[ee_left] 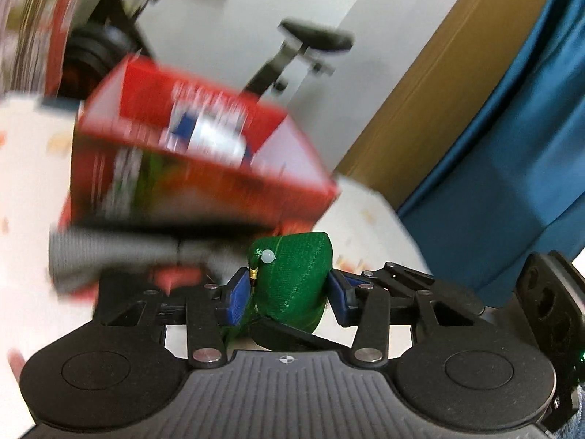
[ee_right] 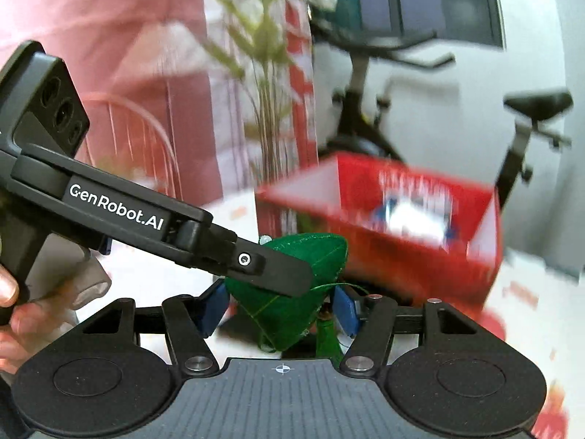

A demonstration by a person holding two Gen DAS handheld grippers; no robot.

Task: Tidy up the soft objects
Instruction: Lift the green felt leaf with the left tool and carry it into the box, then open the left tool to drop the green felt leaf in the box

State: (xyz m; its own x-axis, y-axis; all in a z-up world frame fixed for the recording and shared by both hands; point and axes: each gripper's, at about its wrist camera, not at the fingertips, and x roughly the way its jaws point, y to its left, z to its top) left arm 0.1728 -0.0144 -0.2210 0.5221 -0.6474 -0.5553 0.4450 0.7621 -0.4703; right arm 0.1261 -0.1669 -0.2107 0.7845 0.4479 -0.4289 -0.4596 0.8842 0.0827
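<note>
1. Clamps a green pouch [ee_left: 292, 285] between the blue fingers [ee_left: 234, 300] of the left gripper [ee_left: 289, 289], pressed in on both sides, with a pale bead [ee_left: 267, 256] at the pouch's upper left.
2. Shows, just under the pouch in the left wrist view, one black finger of the right gripper [ee_right: 281, 307] reaching in from below.
3. In the right wrist view, holds the same pouch between the right fingers [ee_right: 214, 307]: the left one touching the cloth, the right one close against it beside a green tassel [ee_right: 325, 336].
4. Crosses in from the left there with the left gripper, held by a hand [ee_right: 11, 311], its black fingertip lying over the pouch's front.
5. Keeps the pouch clear of the white patterned tabletop [ee_left: 29, 168], in front of a red box [ee_left: 204, 139].
6. Blurs that box, open at the top and standing on the tabletop just behind the pouch; also blurs a grey thing [ee_left: 109, 252] at its foot, too smeared to tell.
7. Farther back, sets an exercise bike [ee_left: 314, 40] against a white wall, a plant [ee_right: 263, 55] to its left, and a blue curtain [ee_left: 512, 146] at the right.
</note>
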